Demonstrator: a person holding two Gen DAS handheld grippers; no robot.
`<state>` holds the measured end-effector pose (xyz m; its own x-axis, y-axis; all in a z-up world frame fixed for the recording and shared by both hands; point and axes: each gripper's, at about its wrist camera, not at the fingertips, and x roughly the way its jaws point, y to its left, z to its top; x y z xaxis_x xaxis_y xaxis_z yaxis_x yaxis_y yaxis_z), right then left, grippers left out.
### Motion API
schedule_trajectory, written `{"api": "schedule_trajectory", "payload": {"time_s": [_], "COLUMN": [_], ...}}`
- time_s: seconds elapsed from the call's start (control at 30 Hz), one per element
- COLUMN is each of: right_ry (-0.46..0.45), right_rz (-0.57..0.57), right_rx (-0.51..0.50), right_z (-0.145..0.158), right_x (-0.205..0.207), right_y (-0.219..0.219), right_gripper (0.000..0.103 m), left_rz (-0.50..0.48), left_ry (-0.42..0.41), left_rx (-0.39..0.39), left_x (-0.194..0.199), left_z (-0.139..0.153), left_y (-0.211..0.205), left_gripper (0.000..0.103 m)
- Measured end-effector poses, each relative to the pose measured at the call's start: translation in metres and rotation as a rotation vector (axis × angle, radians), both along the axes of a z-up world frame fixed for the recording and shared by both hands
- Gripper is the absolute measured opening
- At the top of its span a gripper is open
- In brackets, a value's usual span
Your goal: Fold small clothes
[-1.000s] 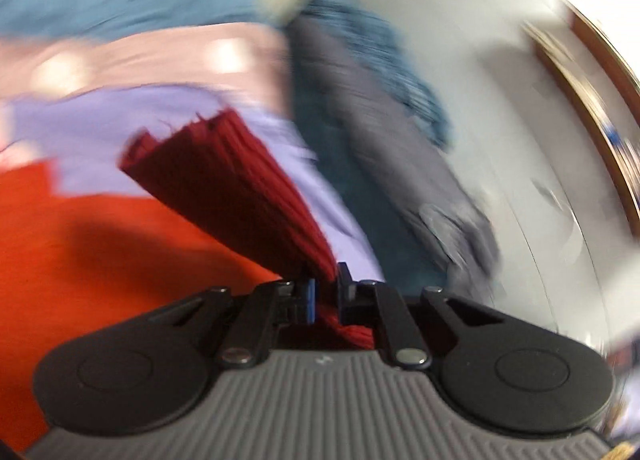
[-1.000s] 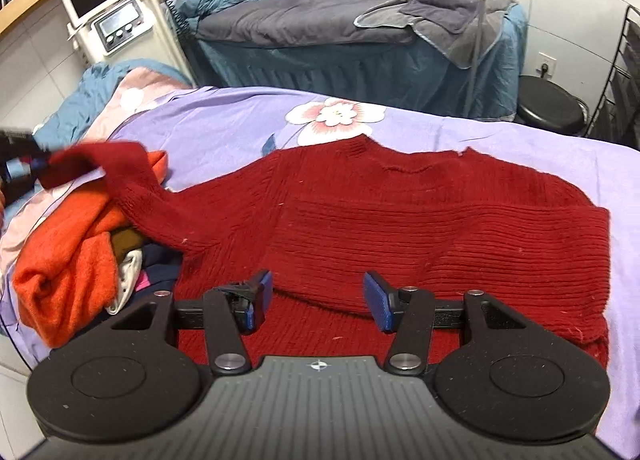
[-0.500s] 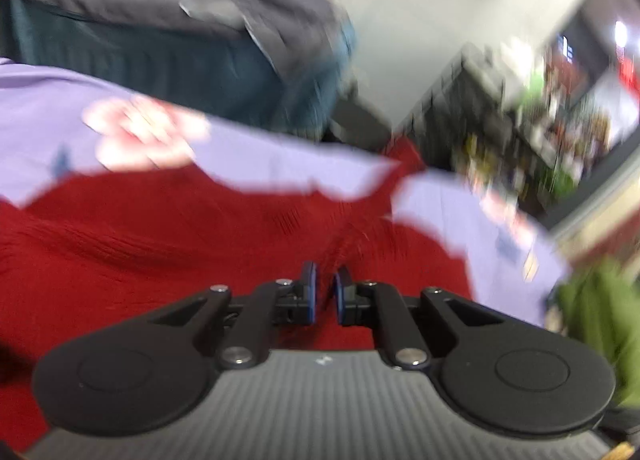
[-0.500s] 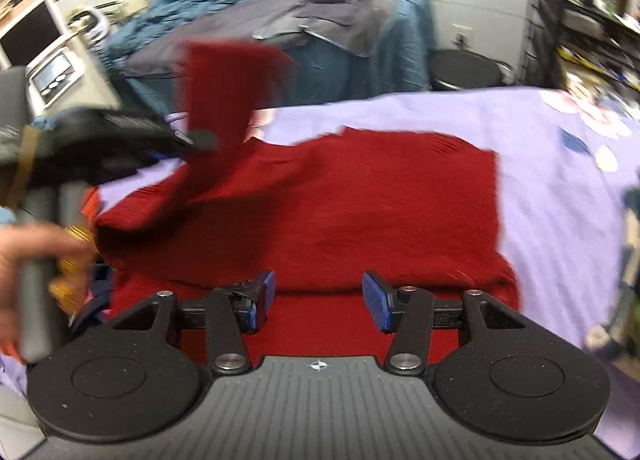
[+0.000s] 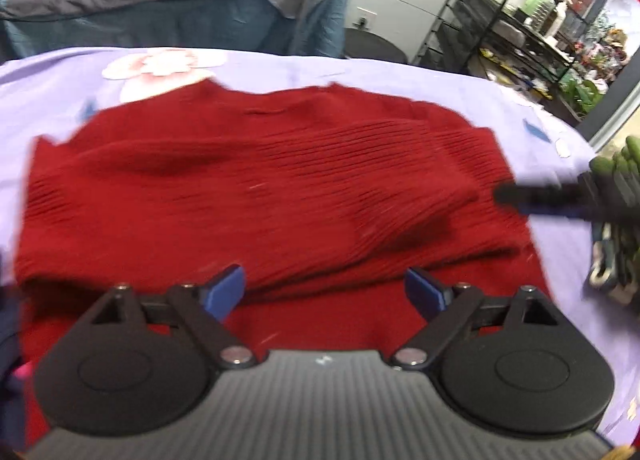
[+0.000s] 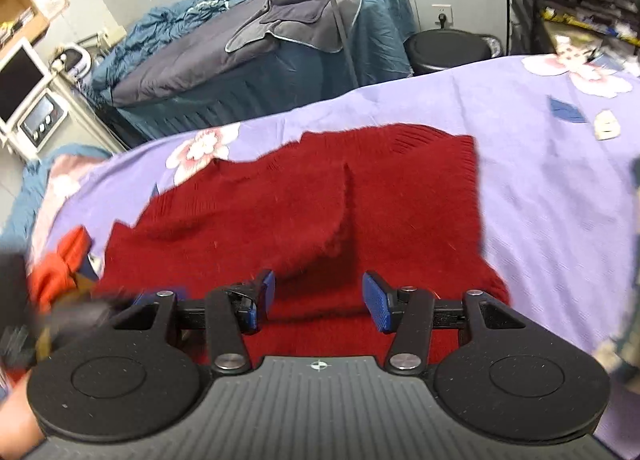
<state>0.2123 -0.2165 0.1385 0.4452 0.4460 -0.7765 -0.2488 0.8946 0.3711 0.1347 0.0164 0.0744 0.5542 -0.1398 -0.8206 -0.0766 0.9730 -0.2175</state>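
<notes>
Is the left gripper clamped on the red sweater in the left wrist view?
No. The left gripper has its jaws opening, nothing between them, above the red sweater.

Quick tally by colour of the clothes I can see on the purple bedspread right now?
Dark red: 1, the sweater lying on the bedspread, sleeve folded across it.
Orange: 1, a garment at the left edge.
Green: 1, a garment at the right edge, only partly seen.
Total: 3

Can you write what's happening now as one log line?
step: sleeve folded across red sweater | left gripper: opening, nothing between | right gripper: open, empty
</notes>
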Motion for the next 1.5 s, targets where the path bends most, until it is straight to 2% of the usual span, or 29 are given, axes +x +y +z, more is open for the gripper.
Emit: {"api": "schedule_trajectory", "payload": {"time_s": [0.17, 0.27, 0.3, 0.33, 0.4, 0.53, 0.6, 0.7, 0.8, 0.97, 1.1, 1.17, 1.23, 1.27, 1.33, 1.4, 1.5], "right_ry": [0.110, 0.170, 0.182, 0.184, 0.135, 0.022, -0.029, -0.044, -0.037, 0.026, 0.023, 0.007, -0.024, -0.050, -0.096, -0.113, -0.120], "right_rz": [-0.055, -0.086, -0.087, -0.083, -0.075, -0.038, -0.041, -0.073, -0.082, -0.034, -0.037, -0.008, 0.005, 0.002, -0.003, 0.000, 0.032], "right_rx": [0.071, 0.095, 0.110, 0.122, 0.141, 0.105, 0.062, 0.013, -0.045, -0.144, -0.165, -0.191, -0.221, -0.226, -0.202, -0.173, -0.156], "right_z": [-0.032, -0.048, -0.051, -0.052, -0.045, -0.018, -0.007, -0.007, -0.017, -0.050, -0.056, -0.051, -0.043, -0.036, -0.022, -0.007, 0.008], "right_x": [0.032, 0.038, 0.038, 0.038, 0.035, 0.028, 0.025, 0.027, 0.031, 0.042, 0.042, 0.038, 0.031, 0.025, 0.011, -0.006, -0.033], "right_y": [0.014, 0.019, 0.020, 0.019, 0.017, 0.009, -0.001, -0.021, -0.032, -0.022, -0.020, -0.019, -0.021, -0.026, -0.038, -0.053, -0.077], "right_gripper": [0.082, 0.069, 0.059, 0.043, 0.018, 0.016, 0.016, 0.016, 0.016, 0.018, 0.023, 0.028, 0.049, 0.053, 0.075, 0.079, 0.080], "left_rz": [0.087, 0.160, 0.178, 0.189, 0.205, 0.215, 0.224, 0.239, 0.256, 0.275, 0.292, 0.301, 0.313, 0.317, 0.319, 0.314, 0.305], "left_ry": [0.048, 0.076, 0.082, 0.087, 0.101, 0.116, 0.117, 0.116, 0.123, 0.136, 0.147, 0.159, 0.154, 0.148, 0.141, 0.132, 0.123], "left_rx": [0.059, 0.048, 0.047, 0.048, 0.050, 0.058, 0.058, 0.058, 0.057, 0.076, 0.099, 0.108, 0.106, 0.104, 0.095, 0.075, 0.041], "left_x": [-0.054, -0.076, -0.082, -0.088, -0.096, -0.106, -0.110, -0.109, -0.113, -0.117, -0.120, -0.122, -0.125, -0.127, -0.131, -0.137, -0.147], "left_z": [0.008, 0.006, 0.005, 0.004, 0.001, -0.003, -0.004, -0.006, -0.008, -0.009, -0.010, -0.011, -0.010, -0.009, -0.005, -0.002, 0.002], "left_y": [0.035, 0.053, 0.057, 0.061, 0.066, 0.075, 0.078, 0.080, 0.087, 0.097, 0.104, 0.109, 0.113, 0.115, 0.117, 0.120, 0.125], "left_gripper": [0.088, 0.088, 0.088, 0.088, 0.088, 0.088, 0.088, 0.088, 0.088, 0.088, 0.088, 0.088, 0.088, 0.088, 0.088, 0.088, 0.090]}}
